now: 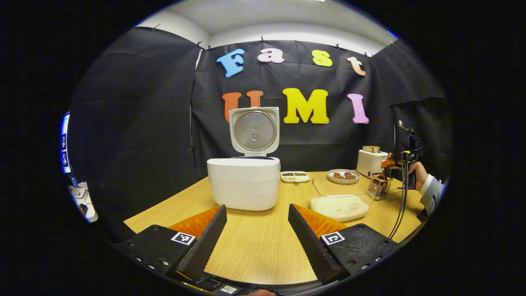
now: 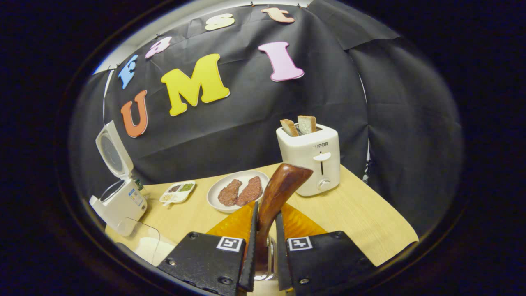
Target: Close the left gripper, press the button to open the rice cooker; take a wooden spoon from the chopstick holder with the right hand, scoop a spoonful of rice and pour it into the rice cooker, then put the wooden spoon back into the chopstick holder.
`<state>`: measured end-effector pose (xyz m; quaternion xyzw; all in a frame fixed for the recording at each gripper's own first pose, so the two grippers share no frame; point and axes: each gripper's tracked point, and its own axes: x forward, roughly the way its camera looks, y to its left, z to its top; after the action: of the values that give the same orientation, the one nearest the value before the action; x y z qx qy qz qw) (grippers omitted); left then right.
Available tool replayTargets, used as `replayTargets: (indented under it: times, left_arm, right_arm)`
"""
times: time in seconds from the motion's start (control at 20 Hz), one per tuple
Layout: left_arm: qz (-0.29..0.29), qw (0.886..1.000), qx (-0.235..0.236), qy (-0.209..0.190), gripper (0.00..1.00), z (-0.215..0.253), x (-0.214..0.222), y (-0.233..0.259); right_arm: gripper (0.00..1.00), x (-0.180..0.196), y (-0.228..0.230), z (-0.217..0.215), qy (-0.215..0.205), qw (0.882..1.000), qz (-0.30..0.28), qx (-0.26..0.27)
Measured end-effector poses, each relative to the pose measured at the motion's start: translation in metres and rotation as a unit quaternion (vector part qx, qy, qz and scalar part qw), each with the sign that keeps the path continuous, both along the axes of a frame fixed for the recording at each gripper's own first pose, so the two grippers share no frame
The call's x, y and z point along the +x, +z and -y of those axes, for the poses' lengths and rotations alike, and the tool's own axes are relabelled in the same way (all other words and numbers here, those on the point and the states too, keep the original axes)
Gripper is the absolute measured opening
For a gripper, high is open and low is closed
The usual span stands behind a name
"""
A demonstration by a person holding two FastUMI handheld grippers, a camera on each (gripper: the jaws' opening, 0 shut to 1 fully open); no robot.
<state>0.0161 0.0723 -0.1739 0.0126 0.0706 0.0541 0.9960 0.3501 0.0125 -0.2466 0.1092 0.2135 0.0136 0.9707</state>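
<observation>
The white rice cooker (image 1: 244,183) stands on the wooden table with its lid (image 1: 254,130) swung up; it also sits at the left in the right gripper view (image 2: 119,201). My left gripper (image 1: 257,207) is open in front of the cooker, holding nothing. My right gripper (image 2: 266,211) is shut on the handle of the dark wooden spoon (image 2: 283,181), which sticks up between its fingers. In the left gripper view the right gripper (image 1: 387,165) hangs just above the wire chopstick holder (image 1: 380,188). A clear container of white rice (image 1: 341,202) lies between cooker and holder.
A white toaster (image 2: 310,158) with two bread slices stands at the back right. A plate with meat patties (image 2: 240,191) and a small divided dish (image 2: 177,191) sit behind the rice container. A hand and sleeve (image 1: 427,185) hold the right gripper near the table's right edge.
</observation>
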Motion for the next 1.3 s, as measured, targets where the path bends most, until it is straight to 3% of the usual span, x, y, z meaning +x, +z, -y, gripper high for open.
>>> replayTargets:
  times: [0.15,0.45,0.6,0.7,1.0,1.2,1.3]
  left_arm:
    - [0.004,1.000,-0.003,-0.018,0.95,0.010,0.001,0.002]
    - [0.018,0.999,0.028,-0.017,0.96,0.011,0.005,0.014]
    - [0.020,0.999,0.020,-0.024,0.95,0.014,0.005,0.014]
    - [0.018,0.999,0.016,-0.022,0.96,0.009,0.004,0.011]
    - [0.020,1.000,0.000,-0.015,0.95,-0.004,-0.003,0.006]
    - [0.018,1.000,-0.012,-0.010,0.96,-0.014,-0.006,0.000]
    - [0.014,1.000,-0.013,-0.009,0.96,-0.018,-0.008,-0.003]
  right_arm:
    - [0.23,-0.015,0.024,-0.014,0.011,1.000,0.022,0.000]
    - [0.23,-0.045,0.095,-0.042,0.026,0.995,0.087,-0.029]
    - [0.26,-0.061,0.131,-0.067,0.046,0.990,0.126,-0.034]
    - [0.22,-0.068,0.141,-0.081,0.052,0.988,0.138,-0.044]
    - [0.21,-0.094,0.149,-0.160,0.126,0.973,0.177,-0.074]
    - [0.20,-0.101,0.123,-0.205,0.146,0.969,0.172,-0.097]
    - [0.20,-0.102,0.100,-0.224,0.156,0.972,0.156,-0.085]
